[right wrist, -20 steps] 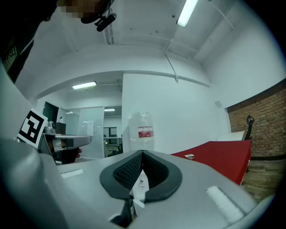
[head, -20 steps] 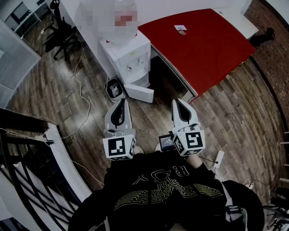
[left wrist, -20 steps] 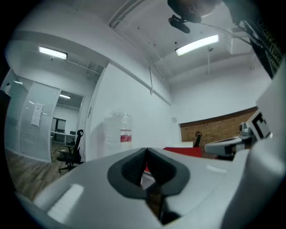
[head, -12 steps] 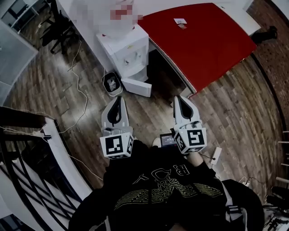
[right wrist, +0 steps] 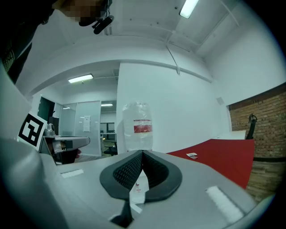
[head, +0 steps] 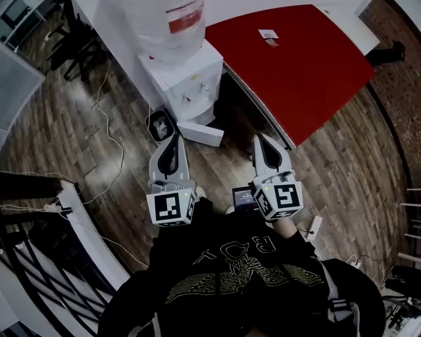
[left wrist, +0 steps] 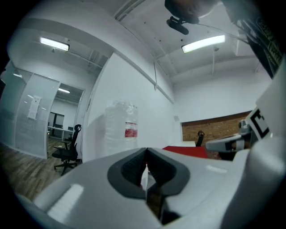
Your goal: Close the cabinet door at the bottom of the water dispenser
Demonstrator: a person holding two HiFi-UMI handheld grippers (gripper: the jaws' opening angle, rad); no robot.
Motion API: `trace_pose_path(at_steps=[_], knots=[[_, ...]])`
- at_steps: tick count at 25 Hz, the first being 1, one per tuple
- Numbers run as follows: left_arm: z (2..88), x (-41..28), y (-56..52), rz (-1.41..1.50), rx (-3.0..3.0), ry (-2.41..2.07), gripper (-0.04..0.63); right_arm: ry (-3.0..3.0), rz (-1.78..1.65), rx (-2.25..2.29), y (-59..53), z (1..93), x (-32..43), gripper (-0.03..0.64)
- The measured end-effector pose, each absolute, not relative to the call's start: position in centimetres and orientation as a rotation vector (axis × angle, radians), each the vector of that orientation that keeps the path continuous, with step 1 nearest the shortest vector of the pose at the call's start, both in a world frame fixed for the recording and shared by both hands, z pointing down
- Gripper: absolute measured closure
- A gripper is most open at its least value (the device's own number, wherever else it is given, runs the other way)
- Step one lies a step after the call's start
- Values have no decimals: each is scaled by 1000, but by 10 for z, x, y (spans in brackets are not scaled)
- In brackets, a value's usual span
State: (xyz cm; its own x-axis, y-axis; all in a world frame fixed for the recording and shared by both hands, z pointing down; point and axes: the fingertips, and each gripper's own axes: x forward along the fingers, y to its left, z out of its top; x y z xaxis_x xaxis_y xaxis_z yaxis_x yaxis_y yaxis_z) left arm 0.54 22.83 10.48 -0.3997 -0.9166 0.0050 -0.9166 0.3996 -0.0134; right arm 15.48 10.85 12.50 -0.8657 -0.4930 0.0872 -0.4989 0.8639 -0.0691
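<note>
Door state: the flat white cabinet door (head: 200,133) at the foot of the white water dispenser (head: 191,79) stands swung out over the wooden floor (head: 329,158). It is not shut. The door is ahead of both tools and nearer the left one; neither touches it.

Left gripper (head: 175,141): jaws pressed together at the tips, nothing between them. Right gripper (head: 262,141): the same, tips together and empty. Both are held level in front of the person, apart from each other, above the floor.

Step, as I judge it: the approach. The push on the door has not begun.

Risks from here:
- The door hangs low and the tools ride high. Dropping in from above could land a tip on the door's top edge instead of its face, so it would skid off or strain the hinge.
- A push close to the hinge side would give little swing, and the door may stop ajar.
- A hard shove could rock the dispenser, which carries a large clear water bottle (head: 174,20) on top.
- The small dark bin (head: 160,125) sits just beside the door on the left. A wide left-hand sweep could knock it.
- The latch cannot be seen from here, so I cannot tell whether the door will hold shut.
</note>
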Motion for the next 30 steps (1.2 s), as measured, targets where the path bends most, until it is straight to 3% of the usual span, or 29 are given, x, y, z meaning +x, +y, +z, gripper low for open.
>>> trace_pose_path(at_steps=[18, 26, 30], knots=[[139, -89, 98, -123, -1934, 2527, 588, -2999, 230, 735, 9, 155, 38, 618], [171, -96, 16, -212, -2064, 2453, 588, -2957, 468, 545, -28, 242, 14, 618], [231, -102, -16, -279, -2109, 2430, 588, -2896, 513, 612, -53, 304, 13, 618]])
